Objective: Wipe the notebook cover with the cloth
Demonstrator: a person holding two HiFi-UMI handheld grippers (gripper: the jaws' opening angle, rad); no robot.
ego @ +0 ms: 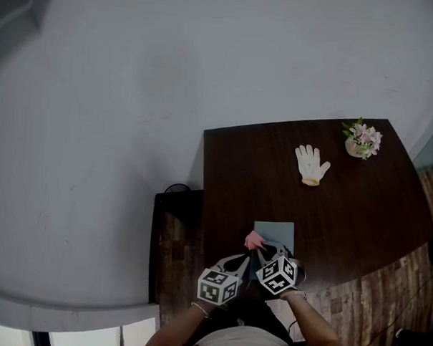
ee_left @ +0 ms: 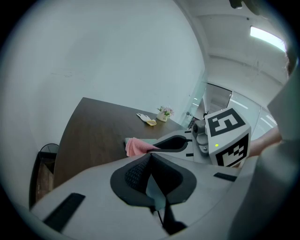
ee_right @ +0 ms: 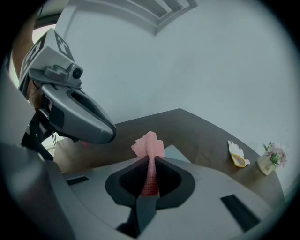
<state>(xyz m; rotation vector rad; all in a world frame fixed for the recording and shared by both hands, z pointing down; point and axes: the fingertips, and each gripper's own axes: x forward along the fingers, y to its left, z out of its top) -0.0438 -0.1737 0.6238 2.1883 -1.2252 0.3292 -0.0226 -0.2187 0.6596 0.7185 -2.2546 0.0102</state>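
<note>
Looking down from head view: dark desk [ego: 358, 211] by a pale wall, w/ the teal notebook [ego: 275, 234] lying flat near its front edge. Pink cloth [ego: 254, 240] sits at the notebook's near-left corner. Left tongs [ego: 247, 257] and right tongs [ego: 265, 248] both meet at that corner, marker cubes side by side just in front. White glove [ego: 312, 164] and a small flower pot [ego: 362, 141] are well apart, toward the desk's far right.

Left gripper view: left tongs [ee_left: 150, 157] are closed on a thin pale-teal sheet, same colour as the notebook, so prob. its edge. Cloth [ee_left: 137, 146] bunches just beyond the tips, held by the right tongs coming in from the right. Glove [ee_left: 146, 119] and pot [ee_left: 164, 114] are far back.

Right gripper view: right tongs [ee_right: 151, 160] are clamped on the cloth [ee_right: 149, 144], which runs down between the pads and sticks up above the tips. Notebook [ee_right: 177, 153] lies just behind it. Left gripper's body sits upper left. Glove [ee_right: 236, 154] and pot [ee_right: 271, 160] are off right.
</note>
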